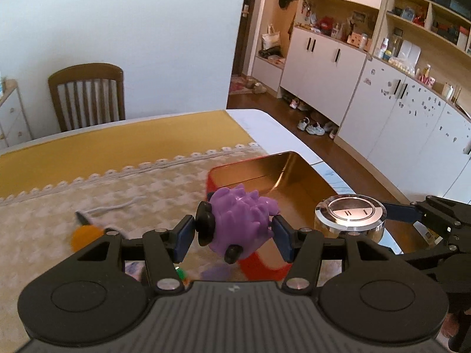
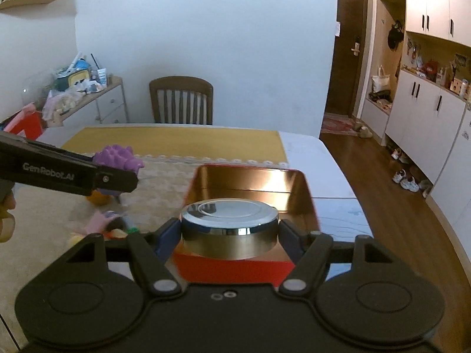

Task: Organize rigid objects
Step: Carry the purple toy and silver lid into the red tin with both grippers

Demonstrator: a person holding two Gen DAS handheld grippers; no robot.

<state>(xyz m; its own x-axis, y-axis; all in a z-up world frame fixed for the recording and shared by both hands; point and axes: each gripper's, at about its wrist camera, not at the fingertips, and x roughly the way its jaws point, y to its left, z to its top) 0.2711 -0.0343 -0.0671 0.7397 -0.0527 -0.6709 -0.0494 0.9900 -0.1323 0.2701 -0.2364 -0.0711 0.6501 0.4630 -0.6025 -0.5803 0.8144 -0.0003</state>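
The landmark here is the red tin box, open at the top, with a shiny gold inside. The left tool pinches a purple spiky toy between its blue pads, above the near left corner of the box. The right tool pinches a round chrome push-button unit by its sides, and this one hangs over the near end of the box. Both things seem to be on their way into the box, so the step in hand is, I judge, the placing. To do it well, each tool should come fully over the gold floor and go low before it spreads, because the metal unit looks heavy and could dent or bounce on the thin tin if it is dropped. The toy sits a little tilted in the pads, held on its black wheel at one side, so it may roll when it is freed; better to put it toward the far wall of the box. The two tools are near each other, so one should go first. As far as can be seen, nothing lies in the box; its near floor is hidden behind the metal unit. Left of the box, on the cream cloth of the surface, some small toys wait, among them an orange ball.
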